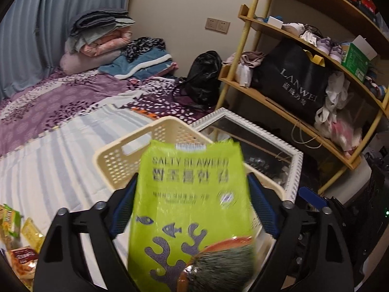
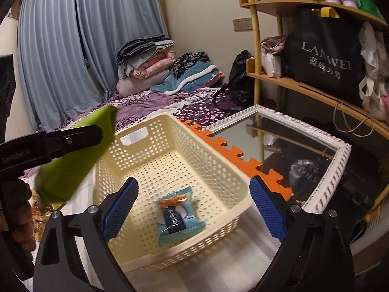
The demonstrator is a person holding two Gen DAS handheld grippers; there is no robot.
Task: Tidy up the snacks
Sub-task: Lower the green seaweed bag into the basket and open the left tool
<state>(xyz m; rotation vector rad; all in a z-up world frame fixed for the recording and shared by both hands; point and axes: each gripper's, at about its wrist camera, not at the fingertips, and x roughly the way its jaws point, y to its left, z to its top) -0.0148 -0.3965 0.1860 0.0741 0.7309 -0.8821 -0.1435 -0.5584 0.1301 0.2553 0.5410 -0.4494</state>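
Note:
A green seaweed snack bag [image 1: 189, 206] stands upright and blurred between the blue pads of my left gripper [image 1: 192, 177]. The jaws are spread wide, and a gap shows at the right pad. Seen from the right wrist, this green bag [image 2: 73, 165] hangs tilted over the left rim of the cream perforated basket [image 2: 218, 150], beside the left gripper's black finger [image 2: 73, 138]. My right gripper [image 2: 193, 181] is open above the basket's near end, holding nothing. A small blue snack packet [image 2: 177, 216] lies on the basket floor below it.
Several loose snack packets [image 1: 17, 243] lie on the striped bed cover at the lower left. A white-framed mirror [image 2: 304, 146] and an orange foam mat [image 2: 233, 155] lie right of the basket. A wooden shelf [image 2: 316, 90] rises beyond. A hand [image 2: 22, 223] grips the left tool.

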